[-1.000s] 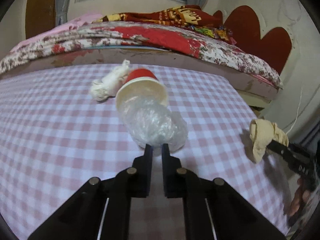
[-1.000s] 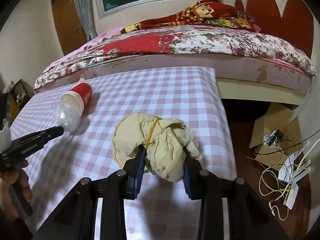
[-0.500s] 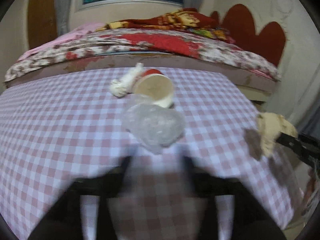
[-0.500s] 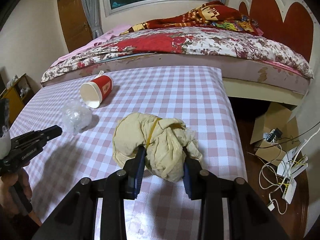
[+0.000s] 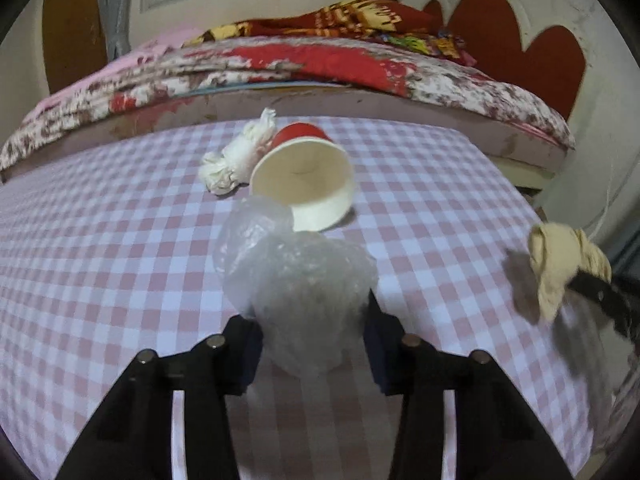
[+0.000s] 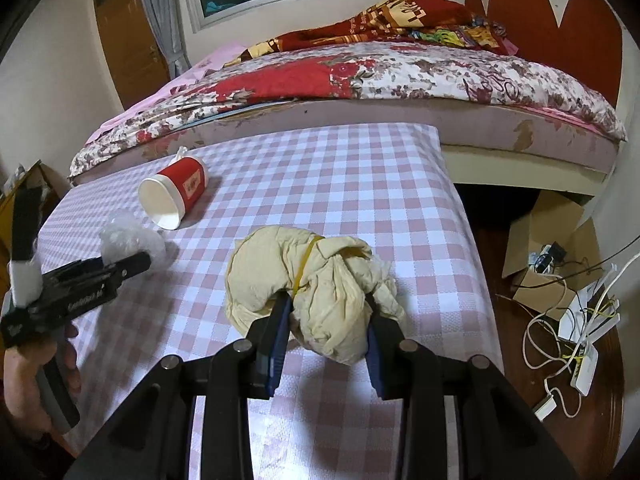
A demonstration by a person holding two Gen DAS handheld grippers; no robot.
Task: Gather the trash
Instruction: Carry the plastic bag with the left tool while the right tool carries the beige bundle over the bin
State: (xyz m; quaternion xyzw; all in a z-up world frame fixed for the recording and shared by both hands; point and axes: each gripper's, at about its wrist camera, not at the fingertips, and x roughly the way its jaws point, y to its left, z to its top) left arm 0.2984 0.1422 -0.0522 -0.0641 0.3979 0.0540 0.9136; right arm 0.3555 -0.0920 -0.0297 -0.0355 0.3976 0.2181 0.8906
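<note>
Above checkered table, both tools downward-tilted.

Checked tablecloth carries tipped paper cup, white wad.

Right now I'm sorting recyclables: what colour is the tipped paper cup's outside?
Red, with a white rim; the paper cup shows it best in the right wrist view.

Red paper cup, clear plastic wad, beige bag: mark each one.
red paper cup (image 6: 176, 194), right wrist view, on its red side wall.
clear plastic wad (image 5: 300, 284), left wrist view, middle of the crumpled bulge.
beige bag (image 6: 320, 284), right wrist view, on the folds between the fingers.
</note>
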